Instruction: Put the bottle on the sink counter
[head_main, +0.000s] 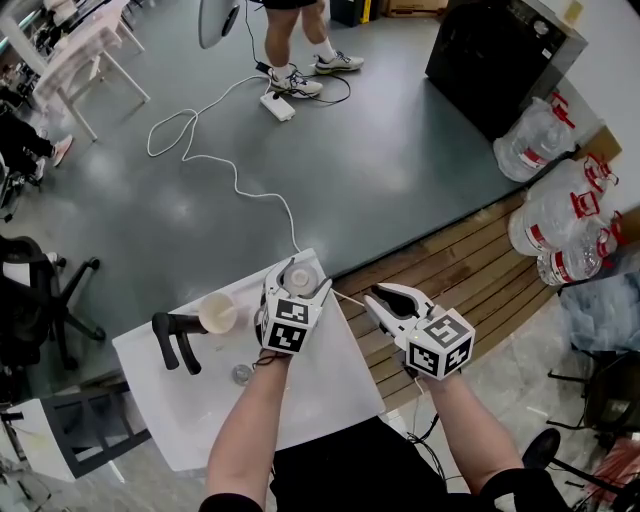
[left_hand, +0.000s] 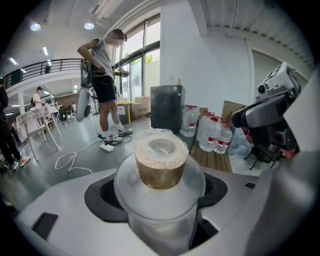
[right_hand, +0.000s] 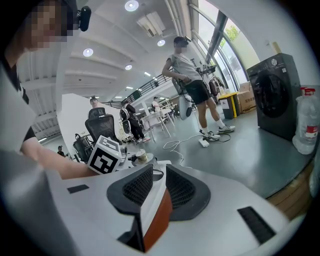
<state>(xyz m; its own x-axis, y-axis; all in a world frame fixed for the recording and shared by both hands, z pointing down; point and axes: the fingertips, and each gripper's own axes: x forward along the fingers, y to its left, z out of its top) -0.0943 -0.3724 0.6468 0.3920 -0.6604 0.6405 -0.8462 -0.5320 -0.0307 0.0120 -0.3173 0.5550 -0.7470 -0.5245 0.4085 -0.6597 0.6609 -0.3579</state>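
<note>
The grey floor (head_main: 400, 150) fills the upper half of the head view, with a white cable (head_main: 235, 170) snaking across it from the top centre down to the white sink counter (head_main: 340, 385) at the lower centre. A black appliance (head_main: 500, 50) stands in the upper right corner, and below it clear water jugs (head_main: 560, 215) sit at the right edge, on and beside a slatted wooden deck (head_main: 470, 260). A person's legs (head_main: 295, 40) show at the top centre. The 2 grippers sit side by side at the frame's centre. The left gripper (head_main: 298, 282) (left_hand: 160, 200) is over the counter's far edge, its jaws clamped on the clear bottle (head_main: 300, 276) (left_hand: 161, 165), which stands upright between them with its tan, film-covered top facing up. The right gripper (head_main: 388, 297) (right_hand: 152, 182) is just right of the counter, over the deck, with its jaws pressed together and nothing between them. A black faucet (head_main: 175, 335) lies at the counter's left, with a pale cup (head_main: 218, 313) just beside it.
</note>
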